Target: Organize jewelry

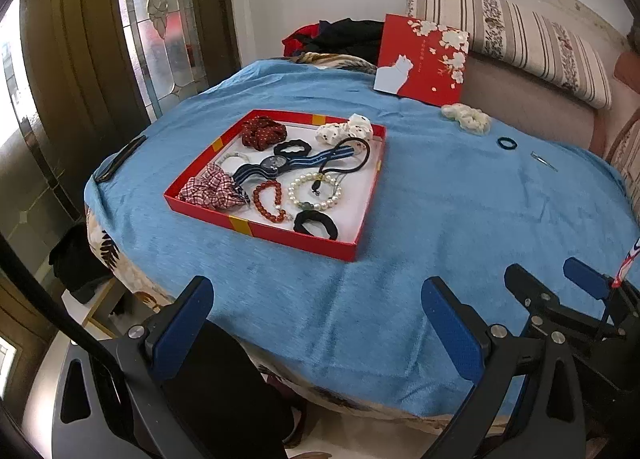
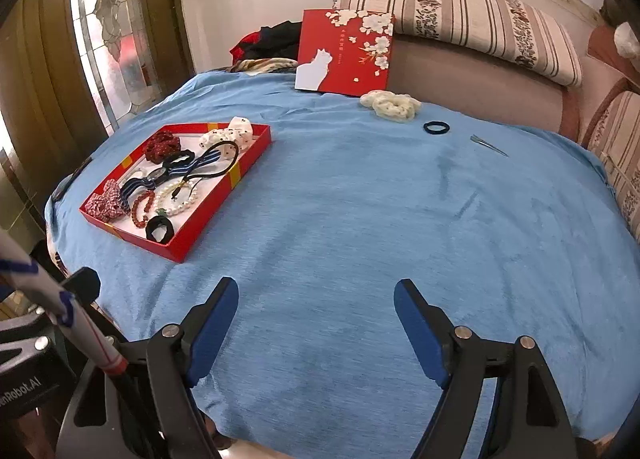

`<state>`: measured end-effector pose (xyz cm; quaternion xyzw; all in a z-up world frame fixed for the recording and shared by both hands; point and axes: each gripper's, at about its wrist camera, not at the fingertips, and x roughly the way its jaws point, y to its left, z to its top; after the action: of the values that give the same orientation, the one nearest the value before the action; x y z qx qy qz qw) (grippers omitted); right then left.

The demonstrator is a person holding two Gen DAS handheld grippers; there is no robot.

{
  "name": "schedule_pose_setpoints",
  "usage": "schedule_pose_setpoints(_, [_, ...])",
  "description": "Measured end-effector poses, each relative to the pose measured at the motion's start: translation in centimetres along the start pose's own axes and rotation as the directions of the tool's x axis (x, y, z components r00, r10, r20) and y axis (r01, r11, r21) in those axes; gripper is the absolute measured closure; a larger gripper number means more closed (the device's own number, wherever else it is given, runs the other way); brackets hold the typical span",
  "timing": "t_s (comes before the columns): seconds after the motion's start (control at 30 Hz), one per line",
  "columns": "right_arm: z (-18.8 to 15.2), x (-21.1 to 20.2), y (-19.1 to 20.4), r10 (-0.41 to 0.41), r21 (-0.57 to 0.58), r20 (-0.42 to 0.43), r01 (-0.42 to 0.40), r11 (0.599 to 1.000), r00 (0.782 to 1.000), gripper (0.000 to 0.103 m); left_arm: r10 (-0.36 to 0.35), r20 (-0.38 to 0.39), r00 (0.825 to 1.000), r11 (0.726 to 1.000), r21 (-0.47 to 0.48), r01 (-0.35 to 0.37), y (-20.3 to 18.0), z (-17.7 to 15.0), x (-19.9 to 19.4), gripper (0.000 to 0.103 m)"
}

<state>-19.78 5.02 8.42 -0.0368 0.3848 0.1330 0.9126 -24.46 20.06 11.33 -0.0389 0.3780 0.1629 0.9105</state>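
Observation:
A shallow red tray point(image 1: 304, 239) point(image 2: 182, 249) lies on the blue cloth, holding scrunchies, a pearl bracelet point(image 1: 315, 191), a red bead bracelet point(image 1: 269, 201), a striped-band watch point(image 1: 276, 165) and black hair ties. Far from the tray lie a cream scrunchie point(image 1: 467, 118) point(image 2: 390, 103), a dark hair tie point(image 1: 507, 143) point(image 2: 436, 127) and a metal clip point(image 1: 544, 161) point(image 2: 489, 145). My left gripper point(image 1: 318, 291) hangs open over the table's near edge, nothing between its fingers. My right gripper point(image 2: 316, 295) point(image 1: 548, 273) is open and empty over bare cloth, beside the left one.
A red lid with a white cat and blossoms point(image 1: 422, 59) point(image 2: 346, 53) leans against a striped sofa back point(image 2: 460, 15) at the far side. A dark phone point(image 1: 120, 159) lies at the cloth's left edge. Dark clothes point(image 1: 340, 37) are piled behind the table.

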Motion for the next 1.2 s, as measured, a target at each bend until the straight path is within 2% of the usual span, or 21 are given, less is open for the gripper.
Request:
schedule_pose_setpoints(0.63, [0.9,-0.3,1.5,-0.010,-0.067,0.018,0.011,0.998,1.000,0.018,0.009,-0.006,1.000,1.000,-0.007,-0.009,0.3,-0.5,0.0,0.000])
schedule_pose_setpoints(0.9, [1.3,-0.4,1.9,-0.045,-0.091,0.034,0.048,0.995,0.998,0.018,0.013,-0.005,1.000,1.000,-0.017,-0.013,0.9,-0.5,-0.1,0.000])
schedule_pose_setpoints(1.2, [1.5,-0.5,1.6,-0.029,-0.099,0.040,0.033,0.995,0.999,0.017,0.040,-0.001,0.999,0.999,-0.035,-0.040,0.9,-0.2,-0.6,0.000])
